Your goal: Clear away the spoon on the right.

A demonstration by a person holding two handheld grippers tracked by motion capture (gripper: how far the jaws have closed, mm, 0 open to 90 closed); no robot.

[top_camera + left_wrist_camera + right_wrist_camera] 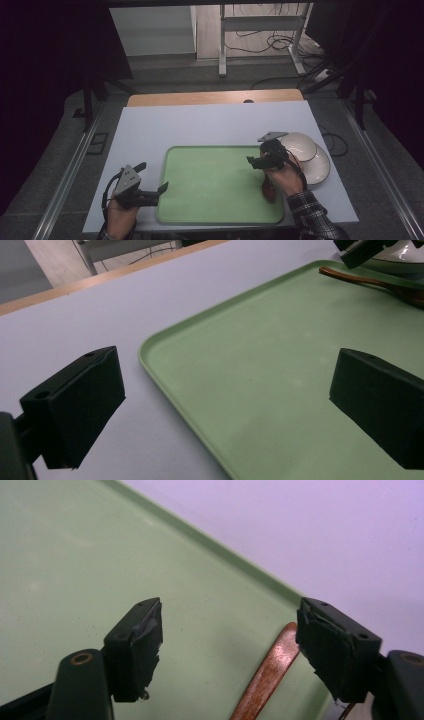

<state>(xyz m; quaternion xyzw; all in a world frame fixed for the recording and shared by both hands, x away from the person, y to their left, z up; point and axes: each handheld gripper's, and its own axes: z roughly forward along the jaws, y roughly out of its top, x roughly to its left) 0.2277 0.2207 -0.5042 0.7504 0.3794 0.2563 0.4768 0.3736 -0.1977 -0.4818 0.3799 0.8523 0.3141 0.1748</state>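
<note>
Wooden spoon (pixel 272 672) on the green tray (pixel 215 185). The spoon lies flat on the tray's right portion, close to the right rim. In the right gripper view its brown handle runs up between my right gripper (pixel 227 647) and its two spread fingers (pixel 142 640), which touch nothing; the handle sits nearer the right-hand finger but is not clamped. My judgement: either the spoon has just been set down on the tray, or the grasp has not yet begun; the pictures do not settle which. If the work is loading the tray, the stacked white plates (pixel 312 157) on the counter (pixel 210 125), just beyond the tray's right edge, remain to be dealt with.

My left gripper (pixel 152 192) hangs at the tray's near left corner, fingers released and empty.

Comparison of views. The high view gives the layout: tray central and near, plates right, both hands entering from the near side; there the spoon is mostly hidden beneath my right hand (pixel 285 180). The left gripper view looks across the bare tray and shows the spoon's full handle far right, with a white plate's rim behind it. The right gripper view alone shows the gap between fingers and handle.
</note>
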